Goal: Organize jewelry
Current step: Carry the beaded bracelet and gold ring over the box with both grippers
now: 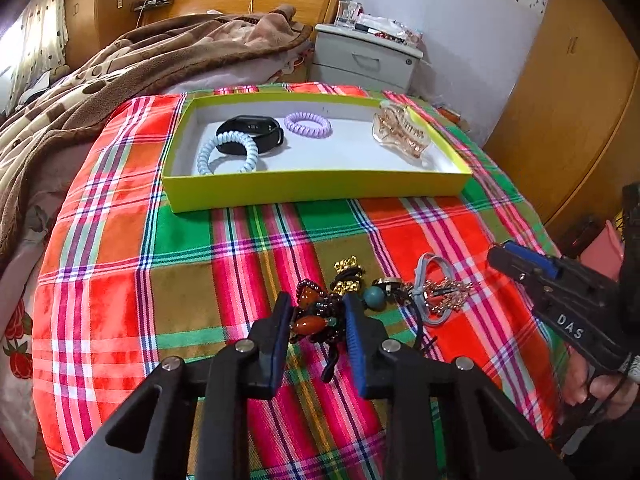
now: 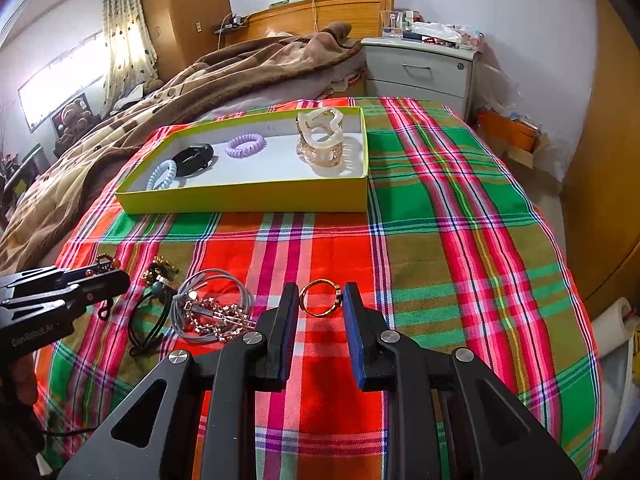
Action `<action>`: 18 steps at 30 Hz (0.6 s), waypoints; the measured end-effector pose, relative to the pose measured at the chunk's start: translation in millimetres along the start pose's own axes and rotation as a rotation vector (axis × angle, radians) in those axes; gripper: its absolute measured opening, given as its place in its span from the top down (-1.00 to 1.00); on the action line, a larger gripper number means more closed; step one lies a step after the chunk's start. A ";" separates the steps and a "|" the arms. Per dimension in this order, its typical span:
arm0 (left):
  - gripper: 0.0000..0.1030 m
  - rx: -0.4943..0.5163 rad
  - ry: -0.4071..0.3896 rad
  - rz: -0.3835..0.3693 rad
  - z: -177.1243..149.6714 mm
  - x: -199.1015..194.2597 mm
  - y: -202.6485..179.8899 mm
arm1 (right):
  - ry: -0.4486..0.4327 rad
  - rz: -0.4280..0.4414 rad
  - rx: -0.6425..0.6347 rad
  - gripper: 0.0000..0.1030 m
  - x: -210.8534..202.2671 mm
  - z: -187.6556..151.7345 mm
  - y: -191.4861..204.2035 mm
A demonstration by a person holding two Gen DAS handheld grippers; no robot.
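1. Left gripper (image 1: pixel 316 312): fingers half-closed around a beaded bracelet (image 1: pixel 316 318); contact unclear.
2. Right gripper (image 2: pixel 320 300): fingers half-open, a gold ring (image 2: pixel 320 298) lying between them, apparently untouched.
3. Yellow-green box (image 1: pixel 312 192) sits far on the plaid cloth (image 1: pixel 240 248).

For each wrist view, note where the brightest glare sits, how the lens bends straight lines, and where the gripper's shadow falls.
Left wrist view: glare at the curtained window on the left edge; the wardrobe bows outward; little shadow under the left gripper. Right wrist view: the window blows out white; the yellow box edge curves; a soft shadow darkens the plaid cloth under the right gripper.
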State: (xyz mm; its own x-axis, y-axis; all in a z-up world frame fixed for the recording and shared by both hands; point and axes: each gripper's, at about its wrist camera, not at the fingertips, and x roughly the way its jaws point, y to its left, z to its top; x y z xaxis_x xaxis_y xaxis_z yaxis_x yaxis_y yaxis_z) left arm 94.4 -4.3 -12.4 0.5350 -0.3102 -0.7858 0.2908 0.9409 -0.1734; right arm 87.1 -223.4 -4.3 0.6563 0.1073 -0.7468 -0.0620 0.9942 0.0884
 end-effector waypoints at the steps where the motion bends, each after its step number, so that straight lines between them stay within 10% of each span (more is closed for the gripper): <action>1: 0.47 -0.004 -0.002 0.001 0.5 -1.3 1.2 | -0.002 0.000 0.001 0.54 -0.8 0.4 0.1; 18: 0.47 -0.056 -0.066 0.013 27.1 -22.7 23.4 | -0.053 0.027 -0.011 0.54 -11.6 36.2 8.1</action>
State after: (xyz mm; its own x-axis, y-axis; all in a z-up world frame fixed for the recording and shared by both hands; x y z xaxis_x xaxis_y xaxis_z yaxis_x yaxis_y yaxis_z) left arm 110.5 21.0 17.5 0.5898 -0.3045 -0.7480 0.2396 0.9505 -0.1981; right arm 106.1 -217.0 28.9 0.6935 0.1332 -0.7080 -0.0878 0.9911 0.1005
